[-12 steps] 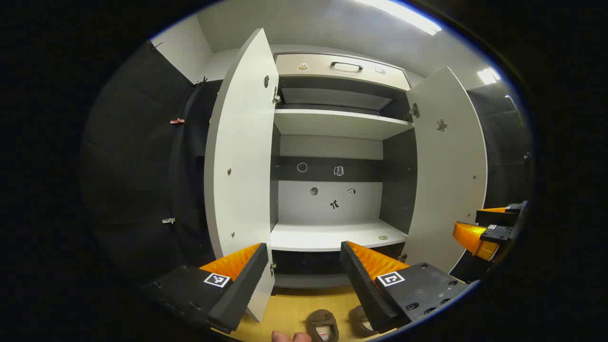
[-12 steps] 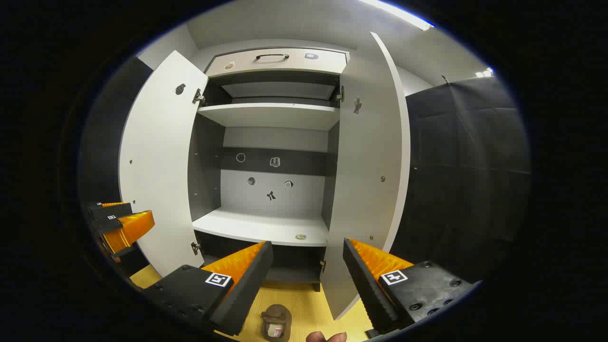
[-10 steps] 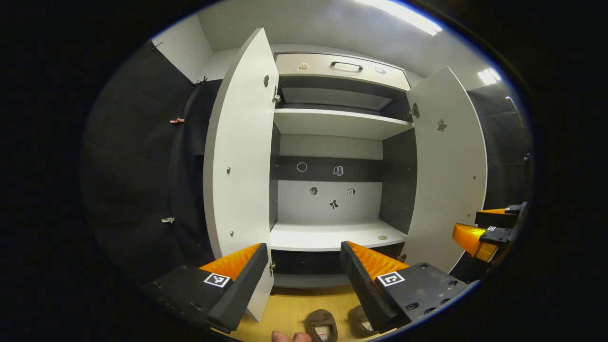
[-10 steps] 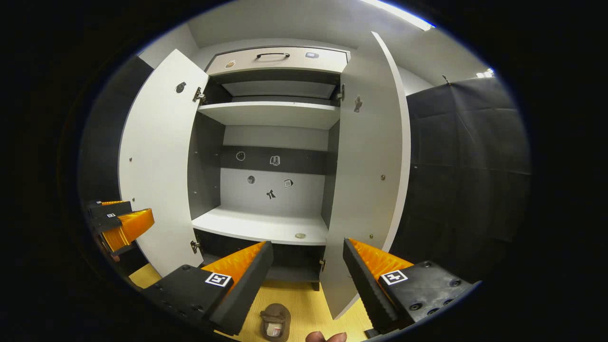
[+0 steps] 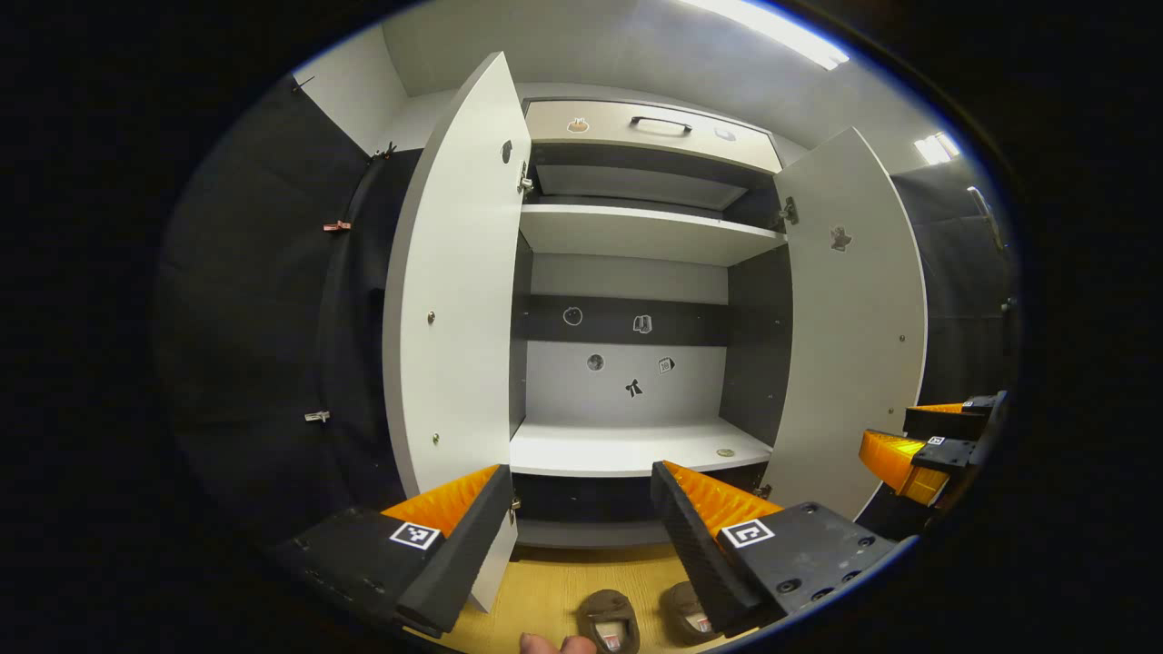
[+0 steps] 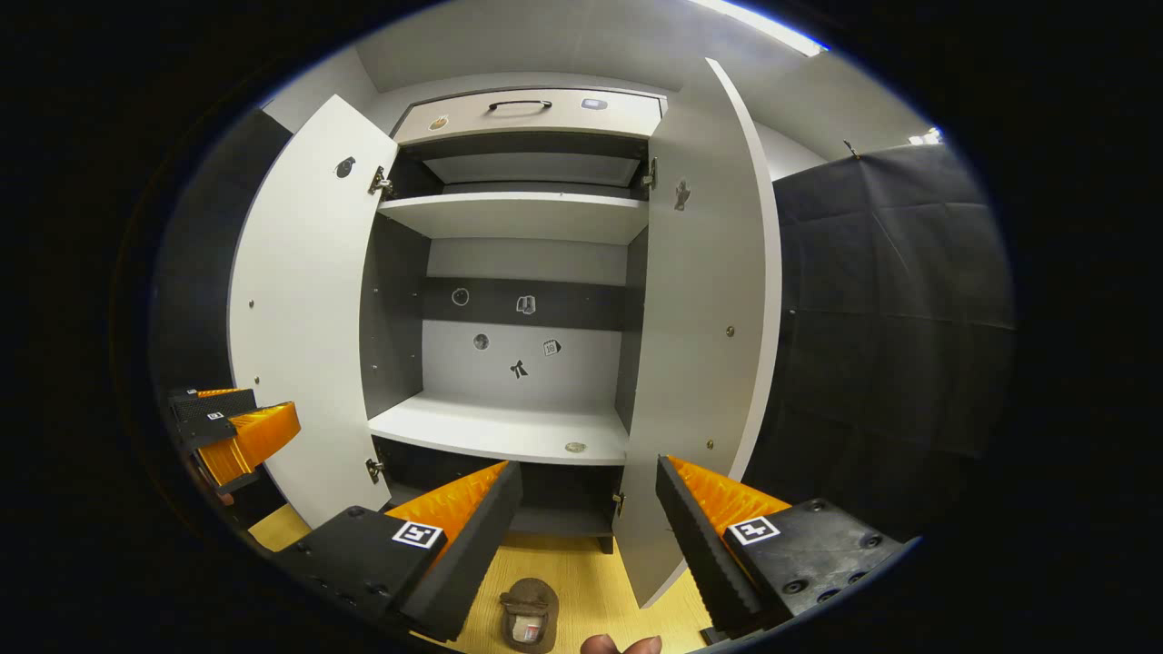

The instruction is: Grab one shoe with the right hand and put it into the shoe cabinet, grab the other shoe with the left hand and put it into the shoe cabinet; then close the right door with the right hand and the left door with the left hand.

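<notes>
Slippers, soft and light by the look: pinch at heel rim. Left shoe (image 5: 609,619) just below left gripper (image 5: 581,509), jaws spread, empty; right shoe (image 5: 688,610) beside it, under right finger. Left door (image 5: 454,300) close by left finger, right door (image 6: 704,345) ahead of right gripper (image 6: 589,509), likewise released. Shelf (image 6: 500,431) ahead, roomy.

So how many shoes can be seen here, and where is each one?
2. Both are on the yellow floor in front of the open shoe cabinet: one shoe and, beside it, the other shoe, partly hidden behind the left hand-held gripper.
</notes>
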Demonstrator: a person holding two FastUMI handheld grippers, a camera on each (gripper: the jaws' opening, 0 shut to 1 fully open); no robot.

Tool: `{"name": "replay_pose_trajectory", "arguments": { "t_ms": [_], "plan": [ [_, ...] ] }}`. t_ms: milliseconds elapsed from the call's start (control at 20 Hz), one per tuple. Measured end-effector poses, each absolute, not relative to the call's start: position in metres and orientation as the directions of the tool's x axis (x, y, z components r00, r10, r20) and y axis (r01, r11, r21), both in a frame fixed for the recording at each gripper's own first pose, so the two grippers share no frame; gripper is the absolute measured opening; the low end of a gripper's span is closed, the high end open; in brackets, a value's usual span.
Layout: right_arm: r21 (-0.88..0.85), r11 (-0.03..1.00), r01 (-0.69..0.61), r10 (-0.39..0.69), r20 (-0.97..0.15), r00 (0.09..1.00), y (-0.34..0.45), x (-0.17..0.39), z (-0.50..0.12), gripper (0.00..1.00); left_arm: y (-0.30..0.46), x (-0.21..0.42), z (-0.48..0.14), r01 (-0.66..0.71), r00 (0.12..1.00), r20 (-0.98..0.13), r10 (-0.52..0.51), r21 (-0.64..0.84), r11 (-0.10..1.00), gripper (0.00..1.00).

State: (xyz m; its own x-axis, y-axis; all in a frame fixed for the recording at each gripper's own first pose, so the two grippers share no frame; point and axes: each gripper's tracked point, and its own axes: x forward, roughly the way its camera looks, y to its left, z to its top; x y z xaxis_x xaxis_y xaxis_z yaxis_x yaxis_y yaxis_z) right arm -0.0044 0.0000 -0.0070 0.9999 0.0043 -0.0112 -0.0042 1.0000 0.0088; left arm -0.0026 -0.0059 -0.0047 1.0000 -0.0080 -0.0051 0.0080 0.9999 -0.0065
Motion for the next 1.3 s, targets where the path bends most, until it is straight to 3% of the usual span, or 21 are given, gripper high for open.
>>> {"name": "replay_pose_trajectory", "arguments": {
  "t_ms": [200, 450, 850, 1300],
  "plan": [
    [0.020, 1.000, -0.020, 0.021, -0.030, 0.999, 0.005, -0.007, -0.013, 0.98, -0.003, -0.006, -0.008, 0.005, 1.000, -0.007, -0.005, -0.003, 1.000, 0.96],
    [0.043, 0.995, -0.095, 0.101, -0.160, 0.982, 0.030, -0.011, -0.057, 0.98, 0.005, -0.009, -0.013, -0.005, 1.000, -0.004, 0.005, -0.002, 1.000, 0.96],
    [0.111, 0.974, -0.198, 0.227, -0.464, 0.856, 0.087, -0.029, -0.213, 0.99, 0.022, -0.011, -0.046, -0.032, 0.999, -0.042, 0.032, -0.020, 0.999, 0.96],
    [0.194, 0.971, -0.143, 0.238, -0.681, 0.692, 0.111, -0.023, -0.369, 0.97, 0.039, -0.020, -0.080, -0.075, 0.994, -0.079, 0.073, -0.021, 0.997, 0.96]
  ]
}}
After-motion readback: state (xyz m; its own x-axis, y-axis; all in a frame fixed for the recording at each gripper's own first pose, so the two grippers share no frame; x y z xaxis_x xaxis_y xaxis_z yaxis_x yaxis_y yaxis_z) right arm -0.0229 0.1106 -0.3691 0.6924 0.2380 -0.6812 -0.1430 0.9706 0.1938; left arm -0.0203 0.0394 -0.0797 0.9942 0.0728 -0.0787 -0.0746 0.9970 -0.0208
